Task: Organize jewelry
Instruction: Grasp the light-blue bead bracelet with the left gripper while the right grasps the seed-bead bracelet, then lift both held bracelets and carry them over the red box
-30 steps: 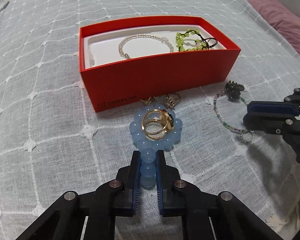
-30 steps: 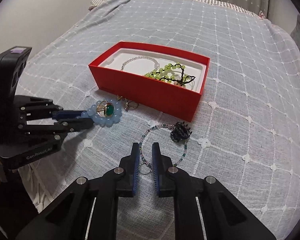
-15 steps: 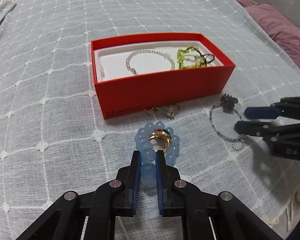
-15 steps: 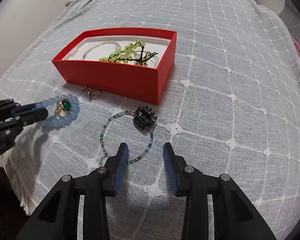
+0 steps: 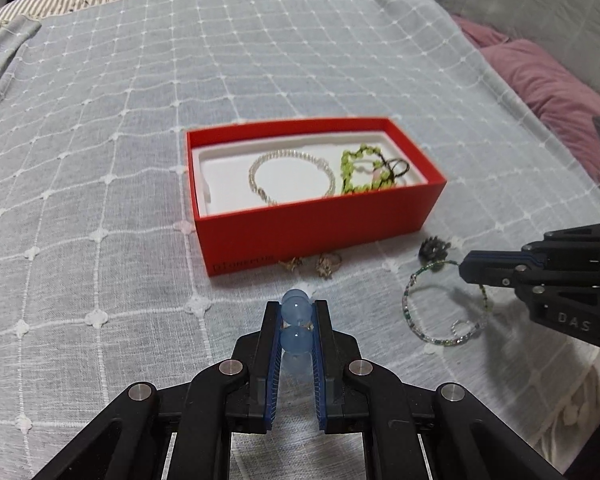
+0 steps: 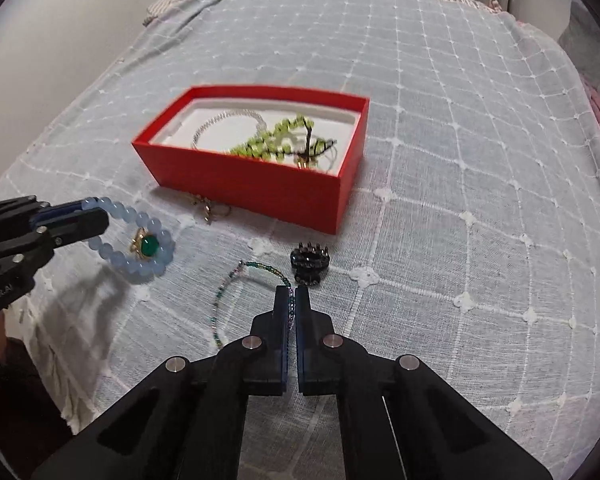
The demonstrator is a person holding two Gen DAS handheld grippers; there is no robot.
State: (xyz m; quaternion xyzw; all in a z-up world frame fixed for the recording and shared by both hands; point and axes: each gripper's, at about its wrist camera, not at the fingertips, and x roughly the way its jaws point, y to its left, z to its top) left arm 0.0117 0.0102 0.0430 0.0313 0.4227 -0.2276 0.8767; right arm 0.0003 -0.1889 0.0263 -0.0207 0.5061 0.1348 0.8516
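Observation:
My left gripper (image 5: 296, 312) is shut on a pale blue bead bracelet (image 6: 140, 248) and holds it above the bedspread; a gold ring with a green stone (image 6: 147, 245) hangs in its loop. My right gripper (image 6: 293, 294) is shut on a thin green seed-bead bracelet (image 6: 244, 280) lying on the cloth, beside a small black hair claw (image 6: 310, 263). The red box (image 5: 320, 224) holds a silver bracelet (image 5: 292, 178) and a green bead bracelet (image 5: 360, 172). The box also shows in the right wrist view (image 6: 260, 176).
Small gold earrings (image 5: 312, 266) lie against the box's near wall. The grey checked bedspread (image 5: 100, 160) covers the bed, whose edge drops off near both grippers. Pink pillows (image 5: 548, 88) lie at the far right.
My left gripper has lifted the blue bracelet with the ring off the cloth and pulled back from the box. My right gripper opened, then closed on the seed-bead bracelet.

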